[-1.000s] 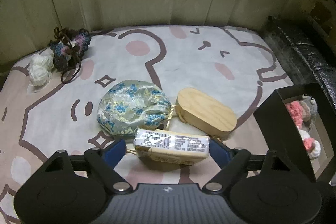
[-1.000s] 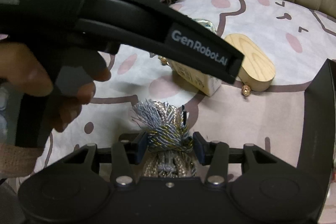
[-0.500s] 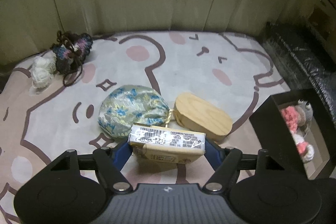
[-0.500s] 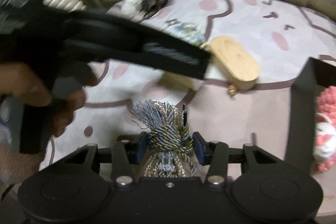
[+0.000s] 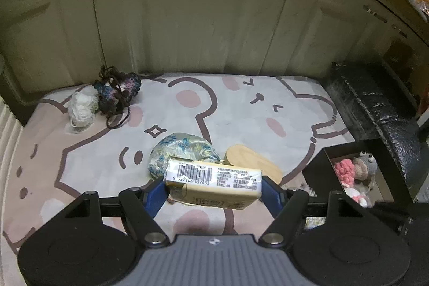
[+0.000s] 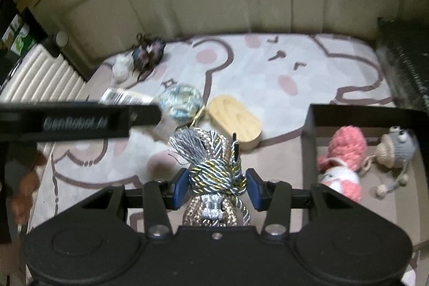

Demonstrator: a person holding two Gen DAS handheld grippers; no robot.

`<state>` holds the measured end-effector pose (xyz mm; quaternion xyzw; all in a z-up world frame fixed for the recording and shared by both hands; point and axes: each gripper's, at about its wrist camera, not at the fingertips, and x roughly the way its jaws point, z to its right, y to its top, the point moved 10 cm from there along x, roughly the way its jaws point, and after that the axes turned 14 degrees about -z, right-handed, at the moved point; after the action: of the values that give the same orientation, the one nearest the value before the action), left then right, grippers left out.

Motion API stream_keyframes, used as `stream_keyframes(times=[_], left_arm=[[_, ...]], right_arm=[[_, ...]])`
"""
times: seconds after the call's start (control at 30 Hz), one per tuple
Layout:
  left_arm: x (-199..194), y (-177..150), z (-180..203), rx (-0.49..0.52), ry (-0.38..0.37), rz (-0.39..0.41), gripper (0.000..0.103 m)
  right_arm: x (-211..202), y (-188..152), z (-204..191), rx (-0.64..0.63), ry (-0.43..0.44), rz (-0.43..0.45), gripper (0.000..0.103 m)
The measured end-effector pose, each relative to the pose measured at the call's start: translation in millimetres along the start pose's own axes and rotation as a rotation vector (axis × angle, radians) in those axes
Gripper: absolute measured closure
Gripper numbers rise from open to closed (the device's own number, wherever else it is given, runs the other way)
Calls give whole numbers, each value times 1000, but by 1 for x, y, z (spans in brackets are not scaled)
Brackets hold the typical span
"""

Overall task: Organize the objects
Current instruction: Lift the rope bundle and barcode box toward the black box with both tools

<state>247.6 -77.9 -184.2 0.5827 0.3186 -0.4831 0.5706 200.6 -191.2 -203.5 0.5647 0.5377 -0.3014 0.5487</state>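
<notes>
My left gripper (image 5: 213, 185) is shut on a yellow barcoded carton (image 5: 213, 182) and holds it above the cartoon mat. My right gripper (image 6: 215, 185) is shut on a grey and gold tasselled cord bundle (image 6: 214, 168), held above the mat just left of the black box (image 6: 311, 125). On the mat lie a floral fabric pouch (image 5: 182, 152), also in the right wrist view (image 6: 179, 101), and a wooden oval case (image 5: 252, 165), also in the right wrist view (image 6: 236, 122). The black box (image 5: 321, 168) holds pink and grey crochet toys (image 6: 346, 149).
White yarn balls (image 5: 81, 107) and a dark crochet piece (image 5: 116, 91) lie at the mat's far left. Cream cabinet doors (image 5: 187, 18) stand behind the mat. A black textured case (image 5: 375, 111) lies along the right edge. The left gripper's body (image 6: 75, 122) crosses the right wrist view.
My left gripper has lifted the carton off the mat and risen. My right gripper has risen and moved right with the cord bundle, bringing the box interior into view.
</notes>
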Motion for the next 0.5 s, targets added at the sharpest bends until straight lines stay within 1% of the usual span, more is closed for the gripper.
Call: stream_keyframes(times=[0.1, 0.23, 0.37, 0.5], left_arm=[[-12, -5, 1, 12, 20, 18, 29], [-27, -12, -3, 9, 27, 33, 29], [-41, -17, -7, 3, 52, 53, 29], [-51, -22, -8, -5, 55, 64, 29]], right_arm=[[-11, 3, 1, 19, -6, 29, 56], [-26, 6, 2, 30, -20, 69, 56], [-40, 8, 5, 51, -29, 98, 56], [-50, 7, 7, 63, -31, 120, 56]])
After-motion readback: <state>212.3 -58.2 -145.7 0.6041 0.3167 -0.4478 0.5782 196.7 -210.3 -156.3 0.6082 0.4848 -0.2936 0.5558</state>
